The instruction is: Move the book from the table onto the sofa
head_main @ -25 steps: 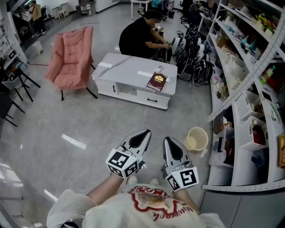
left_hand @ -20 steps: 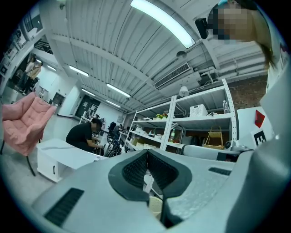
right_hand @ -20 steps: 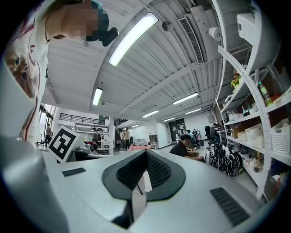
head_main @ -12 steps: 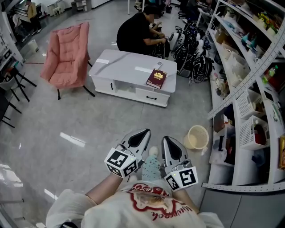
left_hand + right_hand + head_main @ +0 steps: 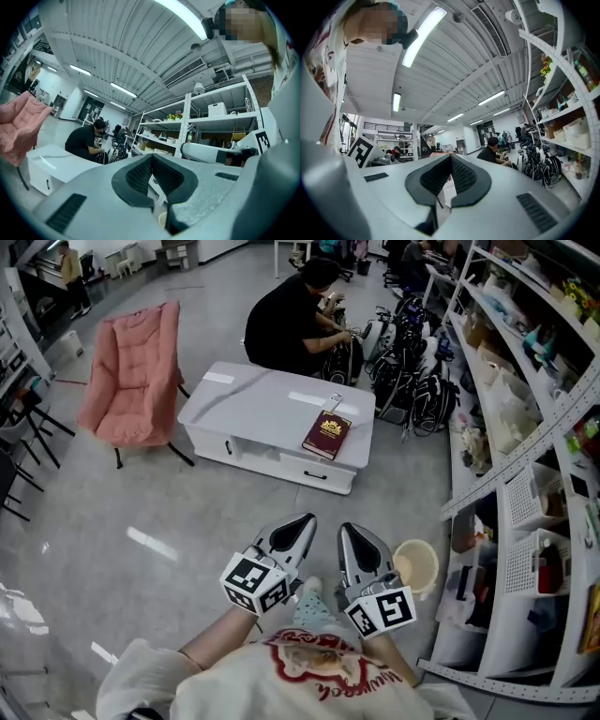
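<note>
Left tool (image 5: 305, 520): jaws together, nothing between the pads. It is carried level and low in front of the body, tip pointing toward the counter.
Right tool (image 5: 349, 532): jaws together and likewise empty, just beside the left tool and parallel to it. Judgement: both are held closed and close in as a carrying posture while the counter is out of reach.
Floor (image 5: 187, 512): a bare grey stretch separates both tools from the counter.
Pail (image 5: 417, 563): cream, on the floor just right of the right tool, beside the shelving (image 5: 525, 427).
Counter (image 5: 253, 404): low and white, with drawers along the near face.
Book (image 5: 327, 434): dark red, lying flat on the counter top near its right front corner, well apart from both tools. Whether it overhangs the edge cannot be settled from the head view.
Sofa (image 5: 131, 371): pink padded seat, left of the counter, seat vacant.
Person in black (image 5: 286, 324): crouched behind the counter, clear of the book.
Task status: approach phase; pick-up not yet begun.
</note>
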The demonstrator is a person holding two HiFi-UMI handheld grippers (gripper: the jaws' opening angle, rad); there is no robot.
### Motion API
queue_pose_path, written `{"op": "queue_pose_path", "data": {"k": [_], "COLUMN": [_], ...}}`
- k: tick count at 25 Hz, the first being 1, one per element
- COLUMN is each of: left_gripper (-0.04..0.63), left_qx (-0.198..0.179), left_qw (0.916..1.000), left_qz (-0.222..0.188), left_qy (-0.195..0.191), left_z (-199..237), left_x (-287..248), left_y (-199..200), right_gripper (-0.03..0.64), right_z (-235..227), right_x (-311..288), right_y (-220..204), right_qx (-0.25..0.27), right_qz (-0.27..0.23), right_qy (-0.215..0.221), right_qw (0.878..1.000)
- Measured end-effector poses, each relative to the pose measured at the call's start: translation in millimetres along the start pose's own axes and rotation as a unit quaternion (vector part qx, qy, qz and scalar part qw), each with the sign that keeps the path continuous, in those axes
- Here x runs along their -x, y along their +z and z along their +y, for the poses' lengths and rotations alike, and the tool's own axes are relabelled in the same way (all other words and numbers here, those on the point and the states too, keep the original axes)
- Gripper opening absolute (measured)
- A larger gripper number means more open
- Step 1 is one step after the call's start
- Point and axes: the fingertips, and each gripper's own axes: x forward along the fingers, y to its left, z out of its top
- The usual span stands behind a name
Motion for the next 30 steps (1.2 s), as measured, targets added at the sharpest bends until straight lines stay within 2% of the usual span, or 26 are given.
{"op": "queue_pose_path", "data": {"k": [6, 10, 21, 30], "left_gripper": [0.005, 0.005, 0.005, 0.006], "left_qx": [0.002, -0.004, 0.004, 0.017], "left_qw": [0.9996, 0.9994, 0.9998, 0.9994], "left_qz": [-0.026, -0.033, -0.021, -0.012], "left_qy": [-0.011, -0.009, -0.004, 0.027], "left_z": [26.4, 39.2, 62.4, 96.3], "left_x": [-101.9, -144.7, -186.9, -198.7], "left_y": [30.5, 38.6, 35.4, 30.2], "right_gripper": [-0.002, -0.002, -0.002, -0.002], "right_z": [-83.9, -121.4, -161.9, -177.8], "right_x": [-56.2, -81.4, -114.6, -146.5], "right_y": [22.2, 24.2, 19.5, 2.8], "right_qx": [0.014, 0.008, 0.001, -0.019], "right_qz": [-0.002, -0.003, 0.004, 0.023], "right_qy": [0.009, 0.011, 0.014, 0.026], "right_qw": [1.0, 1.0, 1.0, 0.999]}}
